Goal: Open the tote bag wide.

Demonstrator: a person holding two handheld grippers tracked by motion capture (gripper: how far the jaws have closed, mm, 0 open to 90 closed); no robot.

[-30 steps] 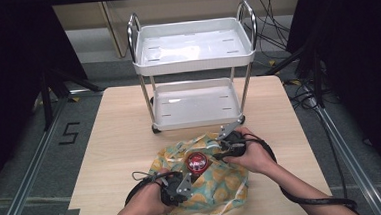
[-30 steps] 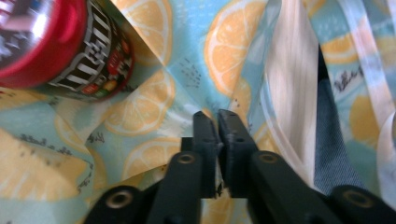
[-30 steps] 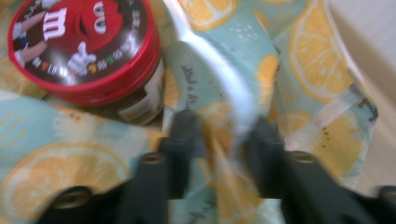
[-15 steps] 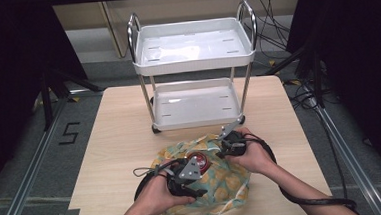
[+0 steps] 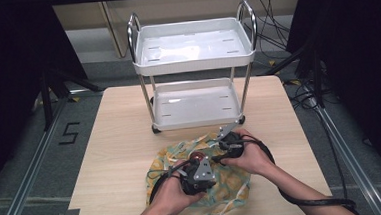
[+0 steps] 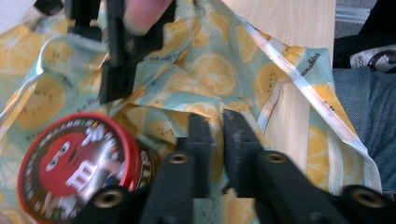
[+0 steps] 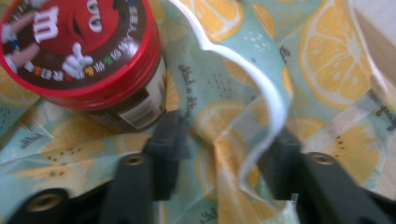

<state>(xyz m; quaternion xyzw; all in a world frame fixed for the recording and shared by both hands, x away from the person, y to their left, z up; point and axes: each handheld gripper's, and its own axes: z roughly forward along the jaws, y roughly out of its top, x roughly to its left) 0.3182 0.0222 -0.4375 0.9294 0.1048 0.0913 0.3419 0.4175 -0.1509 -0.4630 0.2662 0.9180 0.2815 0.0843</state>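
Note:
A lemon-print fabric bag (image 5: 233, 185) lies crumpled at the table's near edge. On it stands a jar with a red M&M's lid (image 5: 198, 157), which the left gripper view has at lower left (image 6: 77, 161) and the right gripper view at upper left (image 7: 79, 51). My left gripper (image 6: 217, 123) has just been closing; its jaws are pinched on a fold of the bag right of the jar. My right gripper (image 7: 224, 135) has just been opening. It stands open, and a loose fold of the bag (image 7: 261, 93) rises between its jaws, beside the jar.
A white two-shelf cart (image 5: 193, 64) with chrome handles stands at the back of the wooden table (image 5: 116, 157). Both hands crowd over the bag. Black cables (image 5: 304, 200) trail off the near right edge.
My left hand has moved right across the bag, up to the jar, and now partly covers it. The right hand has stayed where it was.

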